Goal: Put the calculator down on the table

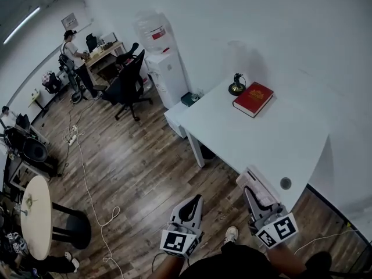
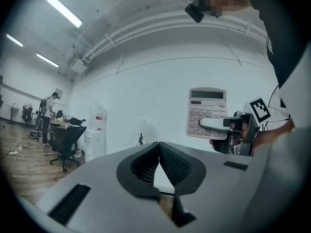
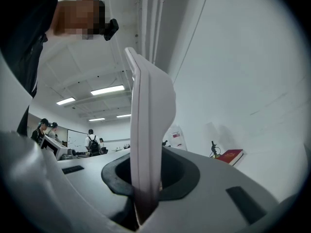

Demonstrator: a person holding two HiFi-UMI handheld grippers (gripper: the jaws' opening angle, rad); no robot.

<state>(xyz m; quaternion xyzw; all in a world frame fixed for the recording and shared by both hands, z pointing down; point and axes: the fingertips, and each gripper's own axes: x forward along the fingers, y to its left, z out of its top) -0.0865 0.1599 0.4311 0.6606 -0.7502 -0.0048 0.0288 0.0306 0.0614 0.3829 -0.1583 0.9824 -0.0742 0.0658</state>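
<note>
You held both grippers level and side by side before you, the left gripper (image 1: 196, 200) with its jaws closed together on nothing, the right gripper (image 1: 251, 193) clamped on the upright calculator (image 3: 148, 130).

An office, with swivel chair (image 1: 129, 79), water dispenser (image 1: 163, 63) and desk (image 1: 106, 52).

Calculator (image 3: 148, 120) base hidden inside right tongs (image 3: 146, 178), key labels (image 2: 206, 123) too small to read
</note>
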